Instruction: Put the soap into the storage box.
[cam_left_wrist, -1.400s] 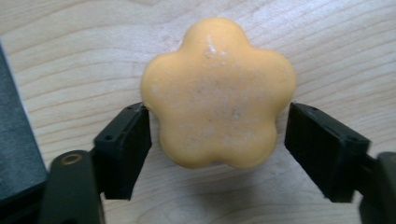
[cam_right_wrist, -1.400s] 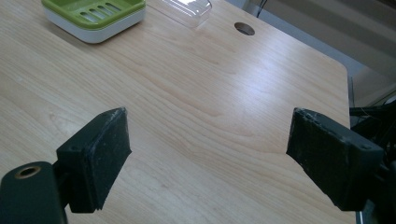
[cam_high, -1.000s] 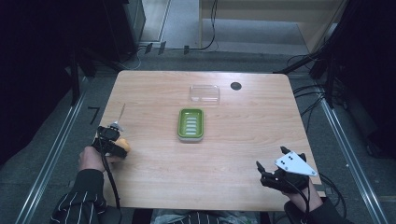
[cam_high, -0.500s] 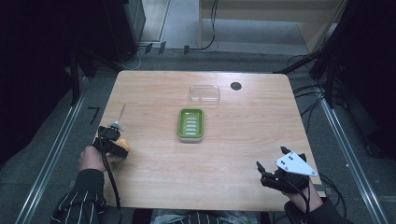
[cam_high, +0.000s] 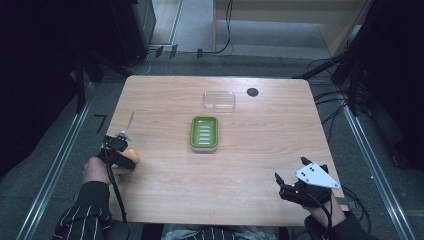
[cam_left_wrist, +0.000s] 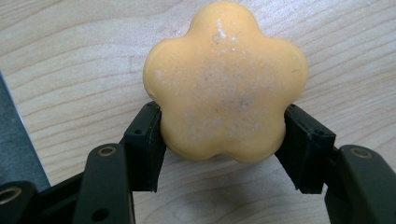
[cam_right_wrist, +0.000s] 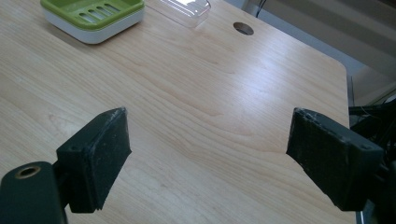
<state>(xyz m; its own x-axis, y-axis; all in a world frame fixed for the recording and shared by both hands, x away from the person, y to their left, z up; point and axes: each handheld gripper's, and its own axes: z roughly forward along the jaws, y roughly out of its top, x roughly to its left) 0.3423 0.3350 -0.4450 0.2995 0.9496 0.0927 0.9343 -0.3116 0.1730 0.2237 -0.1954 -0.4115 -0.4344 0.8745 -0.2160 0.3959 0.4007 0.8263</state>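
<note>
**Flower soap clamped at the left edge, right jaws spread wide**

The wooden surface (cam_high: 250, 165) spans the high view, pale and rounded at its corners, with a small dark round hole (cam_high: 252, 92) near its far edge. Near the middle sits a green soap dish (cam_high: 204, 133) with a ridged floor and a white underside. Just beyond it, closer to the far edge, lies a clear plastic lid (cam_high: 219, 100), apart from the dish.

At the near right corner the right hand-held gripper (cam_high: 285, 181) is released: in its own view the two black jaws stand far apart over bare wood, nothing between them.

At the left edge the left hand-held gripper (cam_high: 123, 148) is clenched on an orange flower-shaped soap (cam_left_wrist: 224, 81). In the left gripper view the jaws press against opposite sides of the soap's lower lobes. The soap's upper face is dusted with pale specks.
</note>
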